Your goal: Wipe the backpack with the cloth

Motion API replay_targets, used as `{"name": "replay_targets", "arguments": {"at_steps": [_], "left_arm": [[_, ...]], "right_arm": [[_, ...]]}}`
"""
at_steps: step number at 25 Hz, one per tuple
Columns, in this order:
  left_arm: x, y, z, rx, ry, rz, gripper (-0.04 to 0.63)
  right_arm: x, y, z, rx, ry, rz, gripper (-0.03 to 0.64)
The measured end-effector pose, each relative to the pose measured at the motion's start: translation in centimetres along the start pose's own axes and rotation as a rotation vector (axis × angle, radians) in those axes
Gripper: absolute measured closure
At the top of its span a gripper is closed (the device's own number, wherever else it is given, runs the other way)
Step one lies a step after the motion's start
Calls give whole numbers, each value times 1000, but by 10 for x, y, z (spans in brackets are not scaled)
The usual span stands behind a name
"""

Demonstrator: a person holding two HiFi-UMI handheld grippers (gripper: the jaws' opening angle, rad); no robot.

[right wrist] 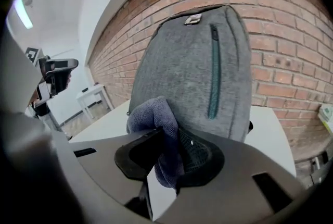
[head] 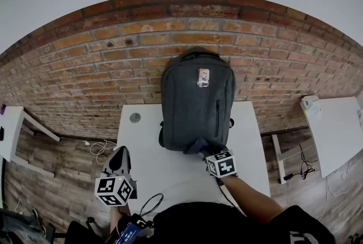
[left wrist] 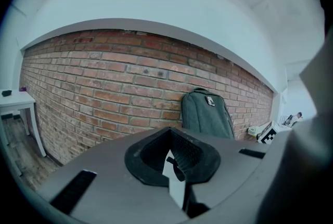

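A dark grey backpack [head: 195, 104] [left wrist: 205, 113] [right wrist: 192, 72] stands upright on the white table [head: 142, 135], leaning against the brick wall. My right gripper [head: 205, 150] [right wrist: 169, 155] is shut on a blue-grey cloth [head: 197, 146] [right wrist: 156, 119], and the cloth rests against the backpack's lower front. My left gripper [head: 119, 153] [left wrist: 176, 163] hangs off the table's left front corner, well away from the backpack. Its jaws are together with nothing between them.
A round grey grommet [head: 135, 117] sits in the table's left rear. Small white tables stand at the far left [head: 8, 129] and the far right [head: 340, 129]. Cables [head: 102, 149] lie on the wooden floor to the left. The brick wall [head: 85, 67] runs behind everything.
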State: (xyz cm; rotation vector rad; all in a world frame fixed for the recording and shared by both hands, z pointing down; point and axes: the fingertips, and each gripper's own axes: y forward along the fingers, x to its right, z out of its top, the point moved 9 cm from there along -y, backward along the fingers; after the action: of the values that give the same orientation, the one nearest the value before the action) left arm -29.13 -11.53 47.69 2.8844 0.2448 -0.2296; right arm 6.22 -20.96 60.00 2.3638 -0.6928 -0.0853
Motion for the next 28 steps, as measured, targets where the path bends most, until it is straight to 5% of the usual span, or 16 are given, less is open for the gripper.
{"name": "replay_targets", "arguments": {"at_steps": [7,11,18,28], "left_arm": [[14,14,3,-10,17,-48,601],[22,19,7,-9,30,-64,601],[38,17,14,38,41,-43,601],[84,15,7,44,44,-8,601]], "right_arm": [[52,-30,-19,1,102,-188,529],[71,-50,-7,84,88,-245,529],[64,-104,34,347,-100,-249,529],[69,-186,83,651,-188,-202,529]]}}
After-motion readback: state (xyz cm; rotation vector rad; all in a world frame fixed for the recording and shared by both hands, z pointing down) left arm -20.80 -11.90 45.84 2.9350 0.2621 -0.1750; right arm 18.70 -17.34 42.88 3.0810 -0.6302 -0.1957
